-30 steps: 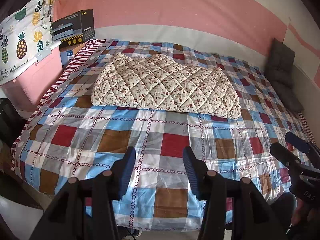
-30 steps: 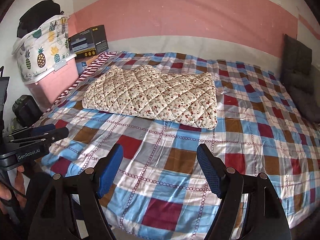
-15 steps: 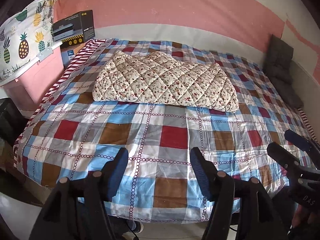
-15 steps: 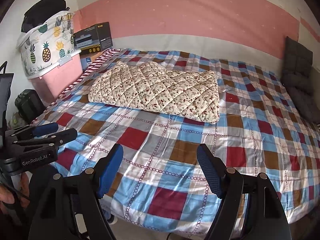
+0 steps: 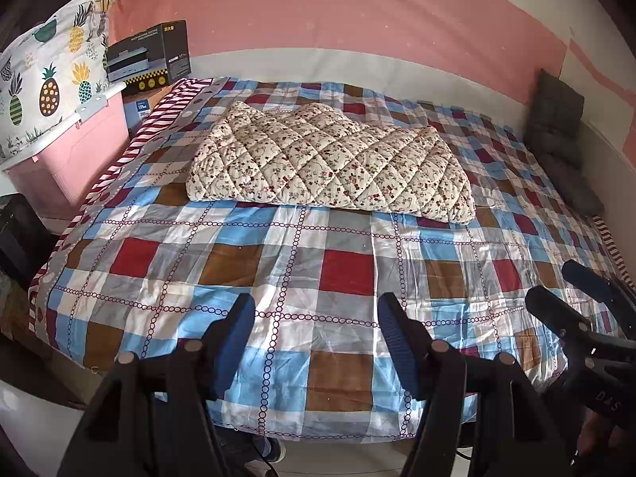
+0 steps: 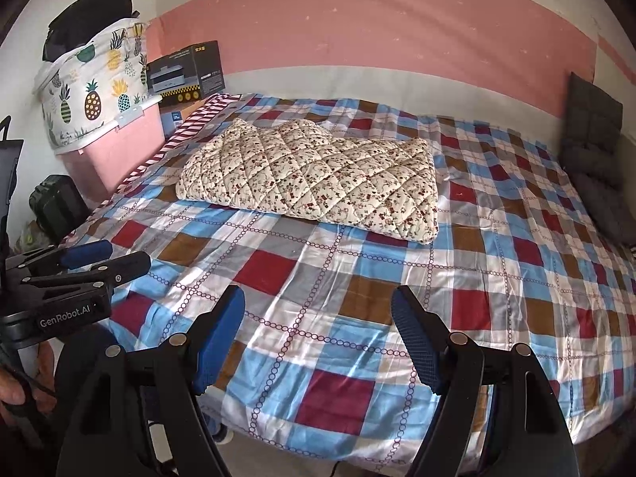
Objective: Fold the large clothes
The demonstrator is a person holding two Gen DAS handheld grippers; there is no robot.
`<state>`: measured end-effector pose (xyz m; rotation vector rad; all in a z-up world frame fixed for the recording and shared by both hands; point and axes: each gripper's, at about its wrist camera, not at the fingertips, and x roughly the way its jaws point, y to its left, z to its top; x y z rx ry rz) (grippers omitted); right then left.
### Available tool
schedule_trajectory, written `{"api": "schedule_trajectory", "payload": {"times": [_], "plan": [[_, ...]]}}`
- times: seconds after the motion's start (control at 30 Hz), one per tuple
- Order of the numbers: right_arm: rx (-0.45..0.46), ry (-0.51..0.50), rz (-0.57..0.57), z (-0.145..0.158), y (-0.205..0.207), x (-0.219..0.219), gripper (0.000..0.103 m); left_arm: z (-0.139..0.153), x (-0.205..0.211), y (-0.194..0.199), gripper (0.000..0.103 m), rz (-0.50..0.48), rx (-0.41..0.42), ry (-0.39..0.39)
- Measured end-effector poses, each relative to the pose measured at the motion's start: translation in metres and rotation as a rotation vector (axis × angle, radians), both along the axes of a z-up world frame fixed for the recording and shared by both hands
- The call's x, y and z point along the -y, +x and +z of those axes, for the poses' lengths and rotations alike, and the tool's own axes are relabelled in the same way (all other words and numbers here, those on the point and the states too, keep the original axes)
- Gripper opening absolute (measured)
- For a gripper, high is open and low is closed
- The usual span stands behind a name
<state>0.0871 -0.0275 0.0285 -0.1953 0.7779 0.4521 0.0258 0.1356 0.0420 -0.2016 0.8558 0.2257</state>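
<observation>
Grippers hanging at bed foot: we are holding left gripper (image 5: 314, 334) and right gripper (image 6: 316, 336) wide open, gripping nothing. Quilted floral garment (image 5: 330, 167) is lying folded toward 12 o'clock, well apart. Risks we are weighing: pads snagging checked bedsheet (image 5: 278, 262) underneath; thick padding slipping, fold springing loose. Pineapple bag (image 6: 91, 87) sitting at 10 o'clock.

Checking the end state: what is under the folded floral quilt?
The floral quilt lies on the plaid bedspread. Anything hidden beneath or inside its folds cannot be seen.
</observation>
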Motion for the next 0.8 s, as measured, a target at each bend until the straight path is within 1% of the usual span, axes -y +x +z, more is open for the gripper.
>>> {"api": "schedule_trajectory", "payload": {"times": [0.2,0.3,0.37,0.63,0.8], "plan": [[0.004,-0.002,0.001,0.000,0.001,0.000,0.076,0.001,0.003,0.001,0.066,-0.009,0.004,-0.019],[0.005,-0.005,0.001,0.000,0.001,0.001,0.076,0.003,0.009,-0.002,0.066,-0.013,0.018,0.017],[0.004,-0.004,0.001,0.000,0.001,0.000,0.076,0.005,0.011,-0.003,0.066,-0.021,0.024,0.022],[0.007,-0.004,0.004,0.000,0.002,0.000,0.076,0.003,0.010,-0.002,0.066,-0.019,0.016,-0.032],[0.007,-0.004,0.006,0.000,0.002,0.001,0.076,0.003,0.008,-0.004,0.066,-0.011,0.021,-0.041]]}}
